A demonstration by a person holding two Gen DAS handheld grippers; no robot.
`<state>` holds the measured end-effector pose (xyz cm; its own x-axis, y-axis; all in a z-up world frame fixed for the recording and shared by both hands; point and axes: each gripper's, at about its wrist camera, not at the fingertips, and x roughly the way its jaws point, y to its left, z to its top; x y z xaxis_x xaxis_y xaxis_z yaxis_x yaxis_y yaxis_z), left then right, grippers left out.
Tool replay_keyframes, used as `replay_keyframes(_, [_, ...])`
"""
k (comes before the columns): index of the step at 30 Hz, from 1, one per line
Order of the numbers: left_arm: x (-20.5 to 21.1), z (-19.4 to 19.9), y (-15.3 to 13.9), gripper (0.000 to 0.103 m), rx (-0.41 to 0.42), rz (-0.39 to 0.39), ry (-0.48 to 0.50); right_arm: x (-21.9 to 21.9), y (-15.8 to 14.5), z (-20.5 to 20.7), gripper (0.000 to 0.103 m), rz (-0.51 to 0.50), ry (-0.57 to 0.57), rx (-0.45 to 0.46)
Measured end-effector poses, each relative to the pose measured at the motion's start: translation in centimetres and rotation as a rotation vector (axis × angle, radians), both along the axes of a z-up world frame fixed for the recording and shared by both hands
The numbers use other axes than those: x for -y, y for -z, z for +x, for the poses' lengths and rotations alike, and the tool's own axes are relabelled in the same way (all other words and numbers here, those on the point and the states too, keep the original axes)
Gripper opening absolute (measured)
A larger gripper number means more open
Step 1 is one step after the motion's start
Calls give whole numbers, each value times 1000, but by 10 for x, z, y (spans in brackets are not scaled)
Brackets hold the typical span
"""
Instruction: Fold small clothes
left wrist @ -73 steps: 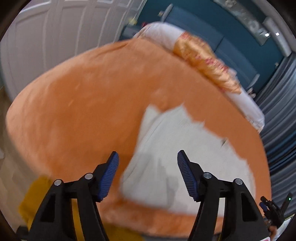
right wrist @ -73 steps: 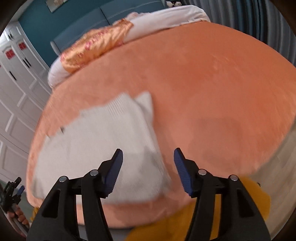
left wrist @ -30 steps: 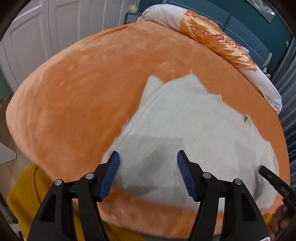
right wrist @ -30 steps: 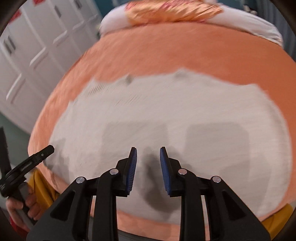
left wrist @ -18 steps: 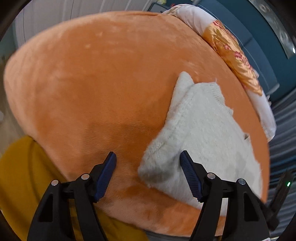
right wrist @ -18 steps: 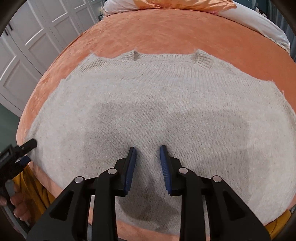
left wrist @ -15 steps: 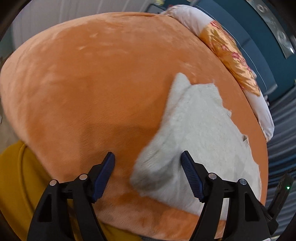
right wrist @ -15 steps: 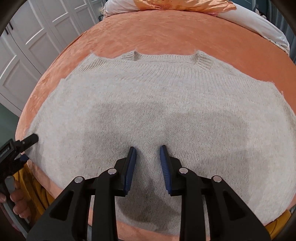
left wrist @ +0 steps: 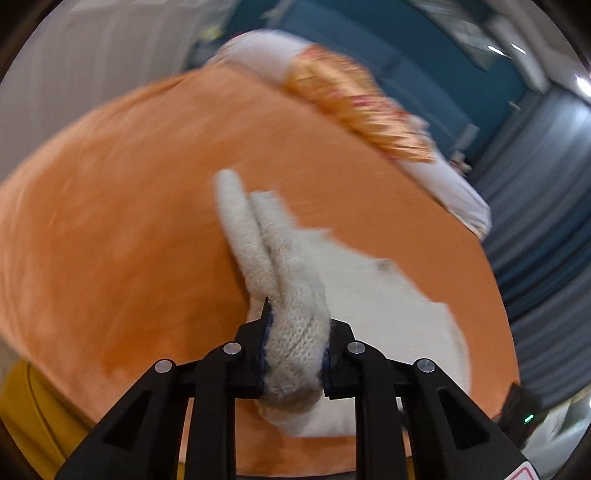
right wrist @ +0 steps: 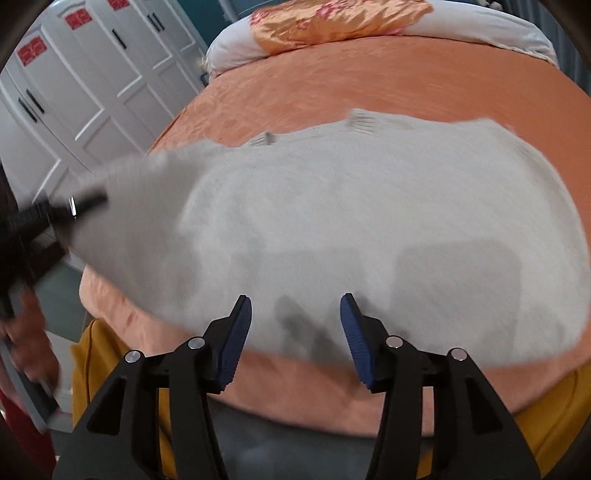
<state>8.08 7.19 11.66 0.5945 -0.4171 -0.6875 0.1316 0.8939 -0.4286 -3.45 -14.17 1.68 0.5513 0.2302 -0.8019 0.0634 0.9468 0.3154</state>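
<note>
We find the left gripper (left wrist: 295, 350) with jaws clamped on a bunched fold of the cream knit sweater (left wrist: 369, 280), raised off the orange bedspread (left wrist: 129, 221). Only the right wrist view shows the sweater (right wrist: 369, 206) spread wide across the bedspread (right wrist: 406, 85), its left edge lifted. The right gripper (right wrist: 295, 332) hovers with jaws apart, holding nothing, above the near hem.

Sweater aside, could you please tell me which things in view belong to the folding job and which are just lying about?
Part of the job:
- sweater
- left gripper, shut on its corner
- right gripper, open
- orange bedspread beneath it

Just lying about:
- gold pillow
- white pillow
- white wardrobe doors
</note>
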Motion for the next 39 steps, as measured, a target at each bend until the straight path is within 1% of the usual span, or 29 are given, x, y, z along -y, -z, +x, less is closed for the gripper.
replay_keyframes(2, [33,-5,-19,16,52,17,62,18,-1,-19,48,24,37,2])
replay_keyframes(3, [59,-8,-30,16,79,20,115,30,-3,-28,48,36,61,4])
replay_keyframes(4, [79,-10,-36,16,94,24,155,39,-3,-37,49,48,85,6])
replay_keyframes(5, [108,-13,-41,16,111,34,212,52,-4,-47,49,63,115,7])
replay_keyframes(6, [126,-16,-42,16,120,44,247,63,-4,-54,49,72,140,8])
replay_keyframes(7, [155,-19,-41,16,126,60,299,76,-5,-64,49,78,171,9])
replay_keyframes(8, [170,-20,-39,16,126,66,325,84,-6,-69,50,78,189,10])
replay_keyframes(11, [235,-28,-13,16,73,89,442,112,-8,-88,50,73,251,21])
replay_keyframes(12, [260,-31,4,16,40,115,482,121,-9,-93,50,71,271,23])
replay_keyframes(14, [293,-38,36,16,-14,176,537,137,-7,-101,50,76,307,24])
replay_keyframes(15, [310,-43,59,15,-43,228,552,145,-5,-106,50,83,326,22])
replay_keyframes(17, [326,-46,87,16,-52,302,562,160,-4,-112,50,105,364,18])
replay_keyframes(18, [329,-49,90,18,-37,312,555,167,-4,-116,50,118,382,23])
replay_keyframes(19, [329,-51,88,21,-19,309,544,174,-4,-119,50,124,392,30])
replay_keyframes(20, [327,-53,82,26,-7,303,533,177,-5,-121,50,123,397,36])
replay_keyframes(21, [321,-55,73,39,0,282,531,179,-7,-121,51,121,399,43])
replay_keyframes(22, [314,-55,66,46,7,260,533,181,-10,-120,52,119,397,50])
replay_keyframes(23, [303,-61,58,59,22,242,526,183,-14,-117,53,121,391,57])
replay_keyframes(24, [285,-64,47,66,53,233,500,182,-18,-113,54,128,381,70])
replay_keyframes(25, [272,-65,40,69,74,231,482,182,-23,-108,56,141,370,86])
replay_keyframes(26, [259,-67,36,72,90,233,463,185,-26,-101,61,151,362,100])
replay_keyframes(27, [245,-67,34,73,95,251,435,185,-29,-94,65,167,355,119])
replay_keyframes(29, [224,-67,37,73,82,281,401,183,-32,-74,70,203,337,131])
replay_keyframes(30, [212,-67,43,73,64,303,380,182,-32,-63,72,223,324,128])
replay_keyframes(31, [204,-67,49,73,49,322,365,180,-31,-59,73,237,312,126])
replay_keyframes(33, [190,-66,66,73,6,360,341,174,-24,-32,75,263,278,103])
replay_keyframes(36, [176,-70,84,73,-47,371,340,168,-10,-1,75,292,249,43])
replay_keyframes(38, [177,-72,93,73,-56,393,347,161,-2,17,75,283,240,-4])
replay_keyframes(39, [179,-71,98,73,-64,406,355,157,0,24,69,273,231,-17])
